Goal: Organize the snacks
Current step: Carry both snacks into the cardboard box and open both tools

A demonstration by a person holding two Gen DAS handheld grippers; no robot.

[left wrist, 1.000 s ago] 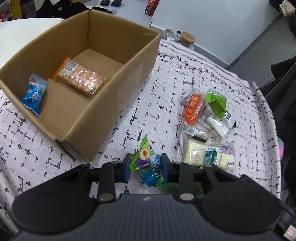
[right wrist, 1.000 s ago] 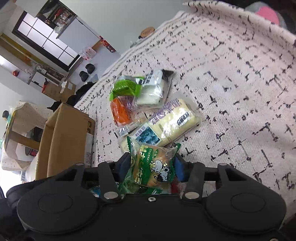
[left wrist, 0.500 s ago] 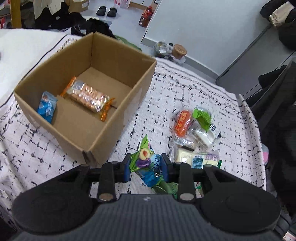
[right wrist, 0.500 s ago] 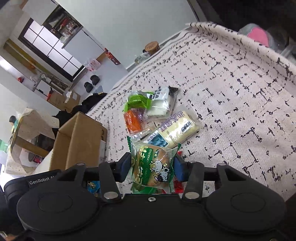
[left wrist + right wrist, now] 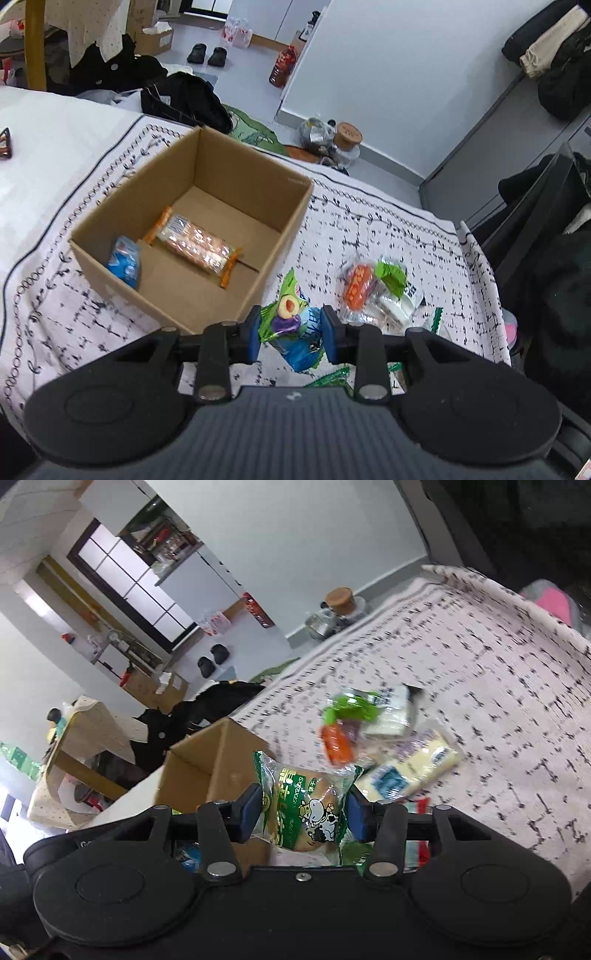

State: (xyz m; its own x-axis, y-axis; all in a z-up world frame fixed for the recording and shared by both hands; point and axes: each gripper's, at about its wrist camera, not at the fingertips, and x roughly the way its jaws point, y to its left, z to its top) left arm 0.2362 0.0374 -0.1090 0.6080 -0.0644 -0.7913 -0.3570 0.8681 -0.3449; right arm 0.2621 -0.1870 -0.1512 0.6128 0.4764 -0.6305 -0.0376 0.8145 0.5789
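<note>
Left hand-held gripper (image 5: 290, 334): lower centre of the left wrist view, its blue pads clamped on a green-and-blue snack packet (image 5: 291, 325) held above the patterned surface (image 5: 369, 229).
Right hand-held gripper (image 5: 301, 812): lower centre of the right wrist view, closed on a green bun packet (image 5: 304, 806) printed with a cow.
Cardboard box (image 5: 236, 162): open, centre left of the left wrist view, just beyond the left gripper; its near right corner lies between the held packet and the box floor.
Inside the box: a long orange-ended biscuit pack (image 5: 195, 249) lies across the floor; a small blue packet (image 5: 125, 260) leans on the near left wall.
Loose pile: right of centre on the surface, an orange packet (image 5: 356, 288), a green packet (image 5: 391, 275) and a white packet (image 5: 397, 306) touching one another; a pale yellow pack (image 5: 413, 766) shows beside them in the right wrist view.
Surroundings: black clothes (image 5: 181, 99), slippers (image 5: 207, 55) and a cork-lidded jar (image 5: 347, 138) on the floor, upper part of the frame.
</note>
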